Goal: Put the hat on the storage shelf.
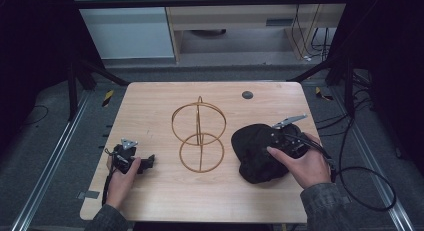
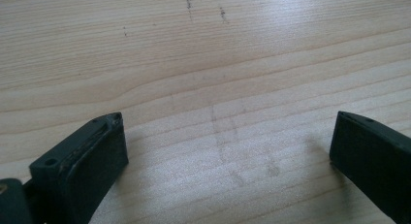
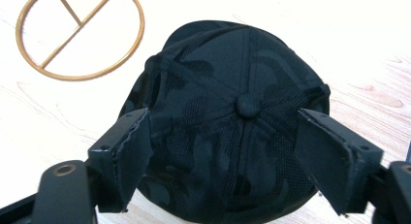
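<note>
While the right gripper (image 3: pixel 232 136) hangs wide over the black cap (image 3: pixel 228 117), close squarely across its crown; left gripper (image 2: pixel 228 151) gapes empty.

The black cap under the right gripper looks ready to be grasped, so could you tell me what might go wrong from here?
1. The right gripper straddles the black cap with its jaws open; closing on the soft crown may pinch little fabric and slip.
2. The gold wire stand stands close beside the cap, so lifting that way could knock it.

A light wooden table (image 1: pixel 150 103) fills the frame's middle, bearing a gold wire stand (image 1: pixel 199 136) at centre, a black cap (image 1: pixel 254 151) right of it, and a dark disc (image 1: pixel 247 95) near the upper edge.
</note>
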